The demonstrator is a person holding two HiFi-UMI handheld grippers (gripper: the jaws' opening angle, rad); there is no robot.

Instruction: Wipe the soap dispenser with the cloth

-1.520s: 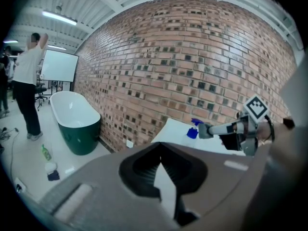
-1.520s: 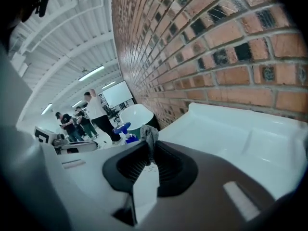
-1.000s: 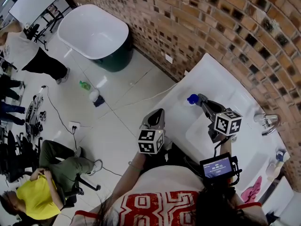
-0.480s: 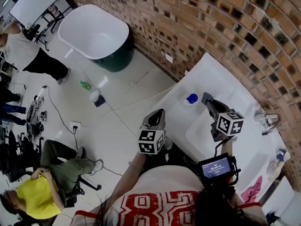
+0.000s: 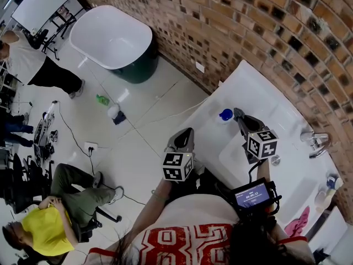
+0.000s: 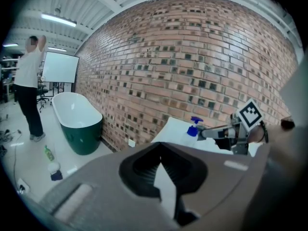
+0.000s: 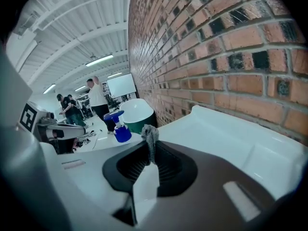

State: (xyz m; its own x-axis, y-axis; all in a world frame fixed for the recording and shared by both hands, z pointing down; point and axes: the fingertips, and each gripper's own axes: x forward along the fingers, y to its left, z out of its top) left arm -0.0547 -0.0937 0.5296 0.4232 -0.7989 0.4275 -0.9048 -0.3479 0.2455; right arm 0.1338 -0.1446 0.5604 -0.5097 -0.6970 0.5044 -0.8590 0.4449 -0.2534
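My right claw [image 5: 238, 114] has swung back beside the soap dispenser [image 5: 225, 115] at the surface's [image 5: 259, 93] far left corner, clamped on the cloth [image 7: 150, 137] to wipe it; my left claw [image 5: 186, 132] waits closed, empty.

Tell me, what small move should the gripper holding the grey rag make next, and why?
Probably ease the right gripper forward and slightly left until the cloth meets the soap dispenser. The cloth is pinched in its fingers, and the blue-topped dispenser stands just ahead, seemingly untouched.
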